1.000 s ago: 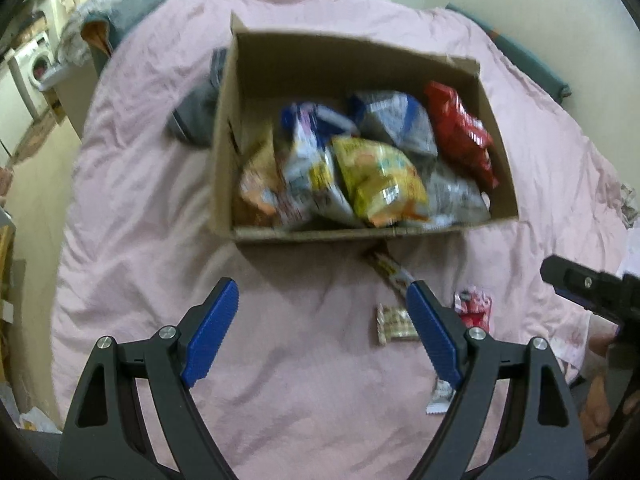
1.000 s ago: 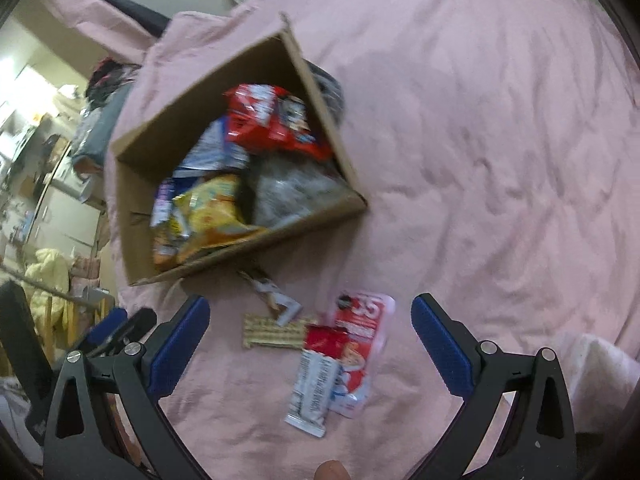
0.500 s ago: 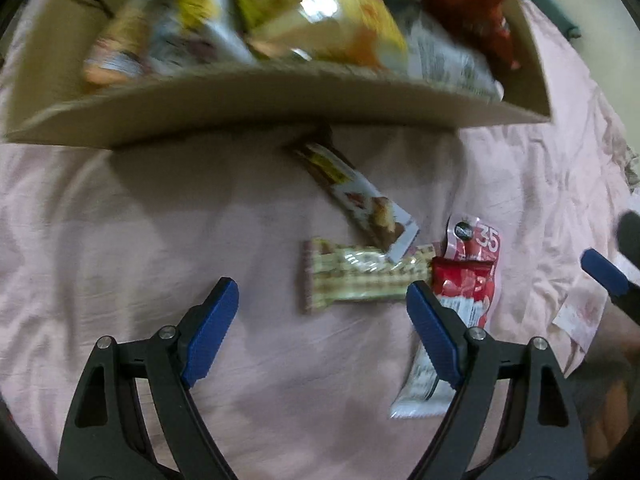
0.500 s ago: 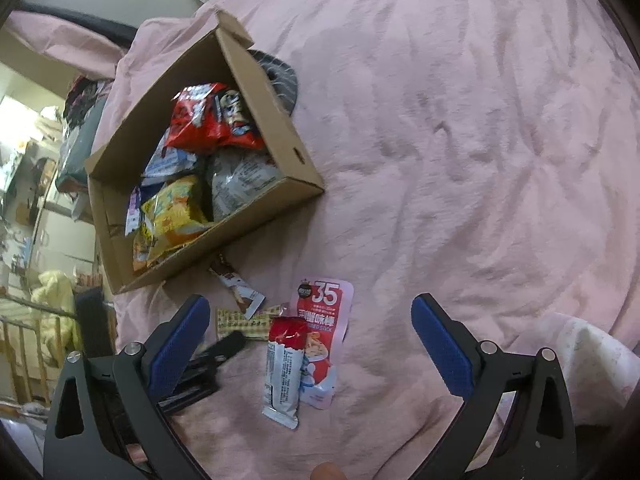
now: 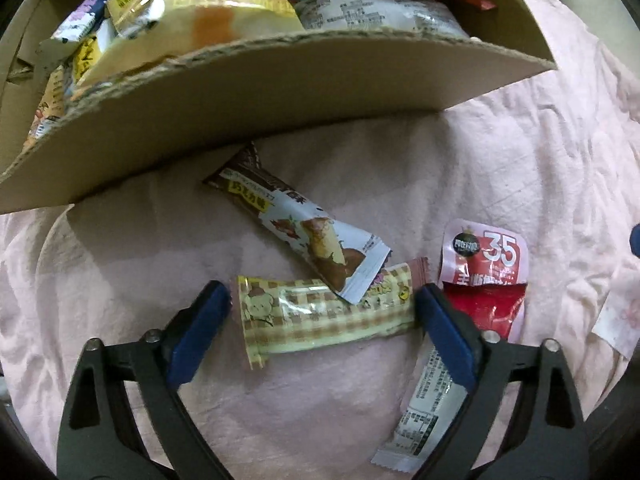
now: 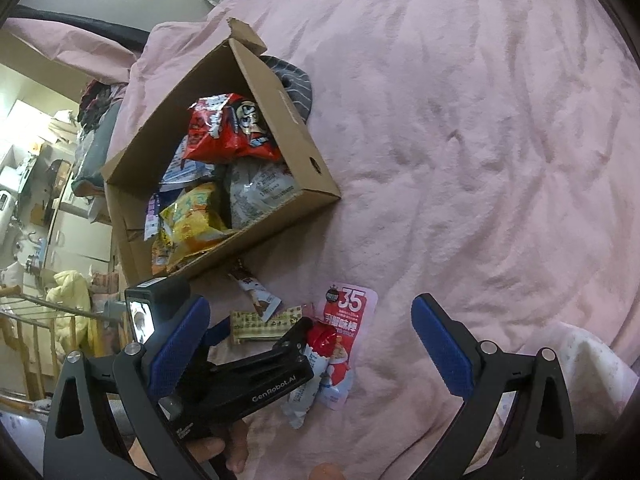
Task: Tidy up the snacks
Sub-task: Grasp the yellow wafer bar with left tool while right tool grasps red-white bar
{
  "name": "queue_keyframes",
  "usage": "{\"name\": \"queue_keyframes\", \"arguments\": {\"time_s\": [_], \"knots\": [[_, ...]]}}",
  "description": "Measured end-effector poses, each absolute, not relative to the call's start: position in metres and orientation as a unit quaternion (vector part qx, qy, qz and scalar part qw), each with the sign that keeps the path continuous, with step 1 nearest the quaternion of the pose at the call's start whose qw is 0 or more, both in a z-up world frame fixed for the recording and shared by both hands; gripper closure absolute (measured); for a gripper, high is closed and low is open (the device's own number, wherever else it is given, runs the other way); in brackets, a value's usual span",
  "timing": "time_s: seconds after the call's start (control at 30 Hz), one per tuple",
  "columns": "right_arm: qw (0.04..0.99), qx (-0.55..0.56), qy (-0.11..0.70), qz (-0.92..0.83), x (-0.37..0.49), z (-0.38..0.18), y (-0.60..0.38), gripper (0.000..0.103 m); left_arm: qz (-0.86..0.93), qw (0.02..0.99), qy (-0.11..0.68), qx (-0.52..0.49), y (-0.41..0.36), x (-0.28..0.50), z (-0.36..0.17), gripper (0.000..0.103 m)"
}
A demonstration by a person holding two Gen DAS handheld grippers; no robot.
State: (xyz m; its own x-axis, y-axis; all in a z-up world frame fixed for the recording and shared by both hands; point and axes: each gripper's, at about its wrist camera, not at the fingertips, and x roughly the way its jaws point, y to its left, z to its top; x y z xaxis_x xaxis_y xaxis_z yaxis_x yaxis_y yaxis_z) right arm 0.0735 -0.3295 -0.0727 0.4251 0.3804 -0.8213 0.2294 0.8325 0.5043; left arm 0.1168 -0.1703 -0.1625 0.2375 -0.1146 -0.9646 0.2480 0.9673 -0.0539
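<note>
Now my left claw (image 5: pixel 322 314) hangs low over the pink blanket (image 5: pixel 500 168), jaws spread wide with the checked wafer bar (image 5: pixel 320 320) lying lengthwise between the blue pads (image 5: pixel 198 330); the pads sit just off its two ends, so nothing is grasped. A brown-and-white cake bar wrapper (image 5: pixel 296 228) lies across the wafer bar's upper edge, running up toward 11 o'clock, where its far end reaches the front wall of the cardboard box (image 5: pixel 280 92). At 3 o'clock from the wafer bar lies a red pouch marked 35 (image 5: pixel 486 276), with a white-backed bar (image 5: pixel 420 412) overlapping it toward 5 o'clock. The box is stuffed with snack bags: a yellow bag (image 5: pixel 200 8) and a grey bag (image 5: pixel 380 8) press against its front wall. My right claw (image 6: pixel 310 344) is released too, holding nothing, above the same loose snacks.
</note>
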Motion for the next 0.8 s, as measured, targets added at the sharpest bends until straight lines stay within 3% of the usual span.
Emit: {"name": "queue_keyframes", "arguments": {"time_s": [0.03, 0.13, 0.3, 0.43, 0.5, 0.57, 0.67, 0.8], "knots": [[0.794, 0.285, 0.534, 0.049, 0.074, -0.072, -0.329, 0.0, -0.118, 0.787, 0.602, 0.063, -0.168, 0.115, -0.161, 0.032], [0.794, 0.285, 0.534, 0.053, 0.075, -0.072, -0.327, 0.0, -0.127, 0.789, 0.597, 0.067, -0.162, 0.109, -0.152, 0.05], [0.794, 0.283, 0.536, 0.052, 0.074, -0.072, -0.325, 0.0, -0.135, 0.78, 0.609, 0.043, -0.136, 0.097, -0.139, 0.059], [0.778, 0.293, 0.552, 0.069, 0.072, -0.081, -0.319, 0.0, -0.145, 0.776, 0.613, 0.016, -0.107, 0.086, -0.121, 0.081], [0.766, 0.286, 0.569, 0.083, 0.072, -0.088, -0.31, 0.005, -0.147, 0.776, 0.614, 0.007, -0.095, 0.08, -0.11, 0.086], [0.762, 0.255, 0.588, 0.089, 0.074, -0.094, -0.295, 0.022, -0.153, 0.778, 0.609, 0.006, -0.086, 0.074, -0.099, 0.091], [0.767, 0.196, 0.604, 0.09, 0.075, -0.1, -0.272, 0.034, -0.149, 0.787, 0.598, 0.018, -0.078, 0.067, -0.081, 0.092], [0.762, 0.126, 0.629, 0.087, 0.079, -0.114, -0.237, 0.035, -0.119, 0.802, 0.585, 0.01, -0.052, 0.067, -0.067, 0.093]]}}
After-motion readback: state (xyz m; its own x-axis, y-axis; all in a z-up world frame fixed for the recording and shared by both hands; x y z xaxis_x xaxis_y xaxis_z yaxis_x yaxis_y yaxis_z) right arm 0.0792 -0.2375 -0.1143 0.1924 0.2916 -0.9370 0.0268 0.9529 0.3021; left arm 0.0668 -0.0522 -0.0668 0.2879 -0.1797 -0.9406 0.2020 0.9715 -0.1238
